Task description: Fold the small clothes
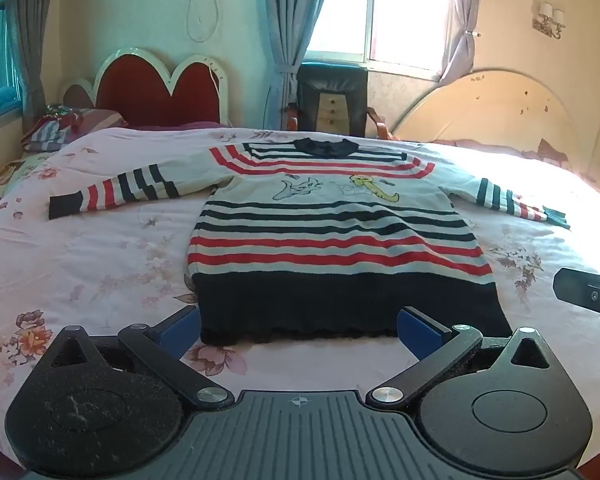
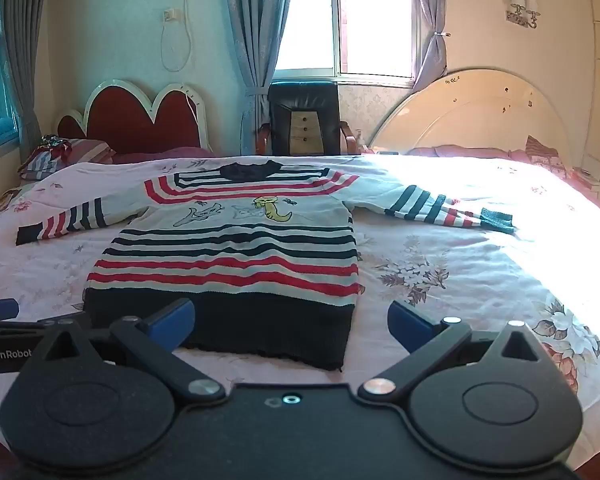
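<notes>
Floral bedding [image 1: 80, 248] fills both views, and on it the striped sweater [image 1: 324, 240] lies flat, sleeves spread to frame left and right, collar far, dark hem near. Its long axis runs away from both grippers. Straight before that hem, the left gripper [image 1: 298, 326] gapes wide and empty. Over the hem's right corner, the right gripper [image 2: 290, 322] gapes likewise, likely nearer the right sleeve [image 2: 440, 204].

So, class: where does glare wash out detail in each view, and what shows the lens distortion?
Left wrist view: sunlight bleaches the bedspread beside the sweater's far sleeve, and the window is blown out. Right wrist view: a wider patch of bedspread is overexposed. Both views: the bed's edges bow and corners darken, typical fisheye.
</notes>
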`<state>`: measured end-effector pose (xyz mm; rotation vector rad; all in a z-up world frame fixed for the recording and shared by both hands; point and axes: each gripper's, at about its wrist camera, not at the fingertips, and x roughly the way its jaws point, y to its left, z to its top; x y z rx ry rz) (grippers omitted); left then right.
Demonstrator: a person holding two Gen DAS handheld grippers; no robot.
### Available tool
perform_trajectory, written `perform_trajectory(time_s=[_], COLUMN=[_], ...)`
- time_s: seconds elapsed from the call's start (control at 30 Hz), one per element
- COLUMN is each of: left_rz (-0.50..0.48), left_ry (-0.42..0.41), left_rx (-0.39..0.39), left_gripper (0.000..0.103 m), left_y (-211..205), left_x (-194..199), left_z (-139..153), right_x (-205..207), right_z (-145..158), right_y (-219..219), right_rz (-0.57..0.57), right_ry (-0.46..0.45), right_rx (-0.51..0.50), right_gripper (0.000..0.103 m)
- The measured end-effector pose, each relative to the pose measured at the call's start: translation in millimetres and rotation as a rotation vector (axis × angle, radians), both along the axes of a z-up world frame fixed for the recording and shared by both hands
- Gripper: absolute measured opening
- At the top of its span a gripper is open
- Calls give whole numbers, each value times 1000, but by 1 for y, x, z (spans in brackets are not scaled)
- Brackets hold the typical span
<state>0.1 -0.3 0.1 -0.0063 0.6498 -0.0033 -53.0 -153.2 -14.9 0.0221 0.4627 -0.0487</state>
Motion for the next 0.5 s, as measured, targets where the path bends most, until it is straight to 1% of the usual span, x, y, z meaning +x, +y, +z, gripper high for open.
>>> perform_trajectory(time_s=[0.1,0.13,0.17,0.4,0.5], left_rz=[-11,-8,-2,12,13], left_ry=[-11,14,-11,-13,-13], left_rx=[5,3,-2,-9,-11], left_gripper=[103,103,103,103,103], left_y=[-1,0,1,0,0], left_x=[2,7,1,-4,-7], left_z=[0,-3,-3,-6,-7], right_x=[1,1,1,5,4], right_z=[-1,-1,-2,-3,-5], right_y=[0,0,-1,-1,5], right_rz=[2,2,2,1,0], right_ry=[-12,-11,-11,2,4], right_rx=[6,6,7,5,6], right_gripper=[102,102,102,102,102])
